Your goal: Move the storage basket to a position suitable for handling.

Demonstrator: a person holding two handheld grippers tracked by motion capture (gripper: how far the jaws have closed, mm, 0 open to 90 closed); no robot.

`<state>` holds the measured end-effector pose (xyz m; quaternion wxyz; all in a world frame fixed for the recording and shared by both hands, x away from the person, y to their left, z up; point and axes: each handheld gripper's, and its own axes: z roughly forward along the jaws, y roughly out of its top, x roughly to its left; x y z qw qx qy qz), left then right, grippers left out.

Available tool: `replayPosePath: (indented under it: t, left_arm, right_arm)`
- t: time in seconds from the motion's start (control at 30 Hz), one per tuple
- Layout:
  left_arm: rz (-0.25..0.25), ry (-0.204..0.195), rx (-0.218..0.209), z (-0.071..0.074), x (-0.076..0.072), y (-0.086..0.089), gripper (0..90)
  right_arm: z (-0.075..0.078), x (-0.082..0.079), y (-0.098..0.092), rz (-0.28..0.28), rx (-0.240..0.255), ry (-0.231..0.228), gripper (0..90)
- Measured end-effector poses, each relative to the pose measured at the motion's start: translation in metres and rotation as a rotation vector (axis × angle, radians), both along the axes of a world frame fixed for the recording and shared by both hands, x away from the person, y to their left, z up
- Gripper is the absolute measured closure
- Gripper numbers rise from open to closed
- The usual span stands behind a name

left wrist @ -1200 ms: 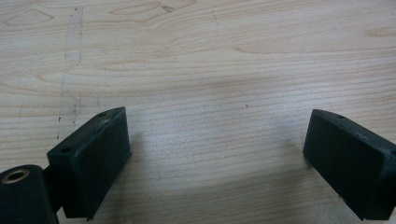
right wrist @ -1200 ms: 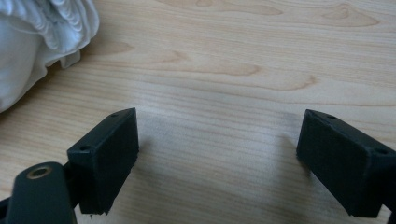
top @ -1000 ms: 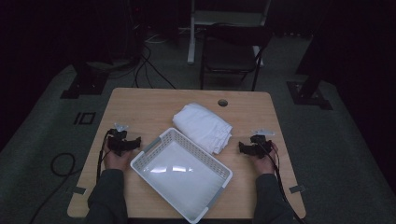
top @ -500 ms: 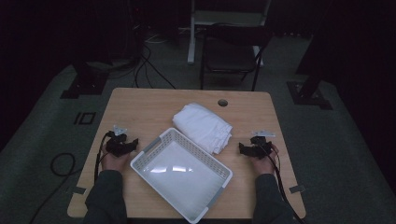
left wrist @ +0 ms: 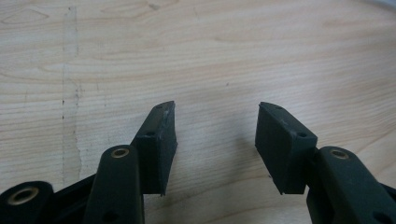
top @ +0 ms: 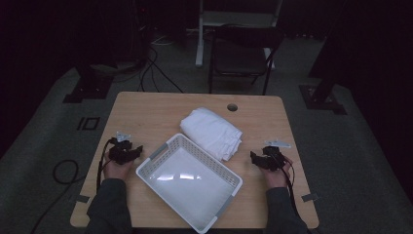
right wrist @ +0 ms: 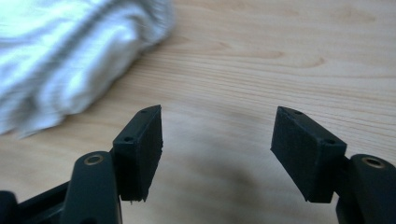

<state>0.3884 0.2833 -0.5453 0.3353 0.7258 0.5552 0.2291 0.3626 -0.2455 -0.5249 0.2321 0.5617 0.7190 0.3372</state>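
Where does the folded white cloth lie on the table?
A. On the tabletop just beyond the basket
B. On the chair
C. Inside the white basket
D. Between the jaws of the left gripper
A: the folded white cloth rests on bare wood behind the white basket, whose inside is empty.

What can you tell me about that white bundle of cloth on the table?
The white folded cloth bundle looks like soft fabric, thick and rounded, with layered edges showing at its near end. It lies flat on the light wooden table, angled across the middle, just behind the white plastic lattice-walled basket; whether the two touch is unclear. Neither gripper touches it. In the right gripper view it appears blurred.
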Motion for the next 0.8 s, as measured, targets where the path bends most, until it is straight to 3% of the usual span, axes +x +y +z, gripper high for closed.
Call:
replayPosePath:
  t: [0.03,0.13,0.2,0.4,0.6,0.7,0.8]
  left_arm:
    - [-0.003,-0.008,-0.008,0.004,-0.001,0.000,47.4]
    - [-0.028,-0.037,-0.018,0.021,-0.003,-0.002,46.6]
    - [-0.052,-0.054,-0.024,0.034,-0.003,-0.004,45.3]
    - [-0.133,-0.094,-0.047,0.064,-0.004,-0.023,45.0]
    - [-0.256,-0.067,-0.033,0.076,-0.002,-0.049,49.8]
    - [-0.307,-0.044,-0.026,0.077,-0.001,-0.059,52.9]
    - [-0.349,-0.023,-0.008,0.075,-0.001,-0.066,55.3]
  right_arm:
    - [0.009,-0.011,0.005,0.008,-0.002,-0.016,30.5]
    - [0.018,-0.022,0.009,0.019,0.013,-0.027,29.8]
    - [0.033,-0.037,0.014,0.034,0.027,-0.060,28.5]
    - [0.053,-0.057,0.024,0.096,0.065,-0.106,28.1]
    - [0.056,-0.075,0.040,0.184,0.074,-0.097,28.2]
    - [0.050,-0.079,0.049,0.238,0.072,-0.060,28.2]
    - [0.047,-0.078,0.052,0.256,0.066,-0.040,29.6]
